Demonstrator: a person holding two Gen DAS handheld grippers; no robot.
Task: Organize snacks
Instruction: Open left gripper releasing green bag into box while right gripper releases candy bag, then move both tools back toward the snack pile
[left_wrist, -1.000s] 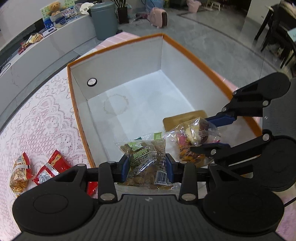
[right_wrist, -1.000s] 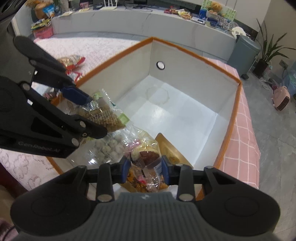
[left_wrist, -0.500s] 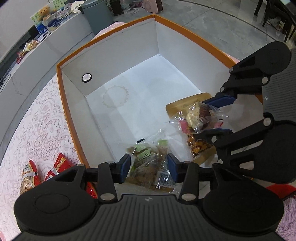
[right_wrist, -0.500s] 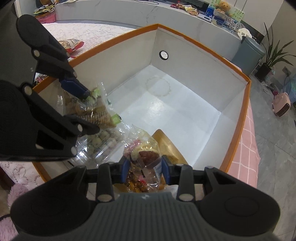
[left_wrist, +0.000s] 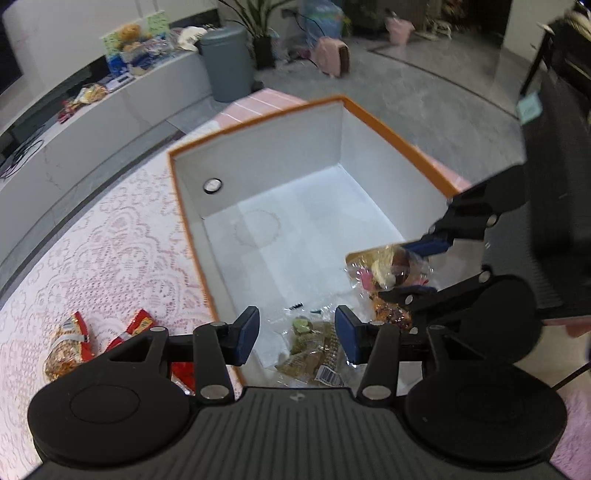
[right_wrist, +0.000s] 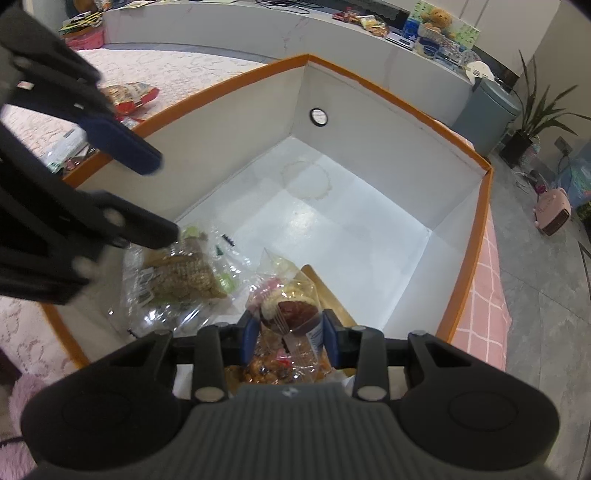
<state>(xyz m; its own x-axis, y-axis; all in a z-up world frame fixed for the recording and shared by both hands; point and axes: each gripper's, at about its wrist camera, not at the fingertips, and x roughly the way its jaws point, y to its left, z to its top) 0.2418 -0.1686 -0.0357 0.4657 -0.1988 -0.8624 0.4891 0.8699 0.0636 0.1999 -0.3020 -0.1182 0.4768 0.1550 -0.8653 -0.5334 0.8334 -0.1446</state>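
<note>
A white box with an orange rim (left_wrist: 258, 118) (right_wrist: 484, 206) stands on the table. My left gripper (left_wrist: 295, 334) is open and empty above the box's near corner. Below it a clear bag of brown and green snacks (left_wrist: 314, 350) (right_wrist: 181, 277) lies on the box floor. My right gripper (right_wrist: 290, 334) (left_wrist: 410, 273) is shut on a clear bag of mixed snacks (right_wrist: 286, 310) (left_wrist: 388, 269), held low inside the box over a gold packet (right_wrist: 328, 295) (left_wrist: 364, 254).
Red and yellow snack packets (left_wrist: 66, 343) (right_wrist: 133, 96) lie on the lace tablecloth (left_wrist: 110, 251) left of the box. A white counter with more packets (left_wrist: 88, 94) and a grey bin (left_wrist: 225, 62) stand beyond the table.
My left gripper opened and let go of the brown and green snack bag, which dropped to the box floor; the gripper rose and drew back. My right gripper kept its bag.
</note>
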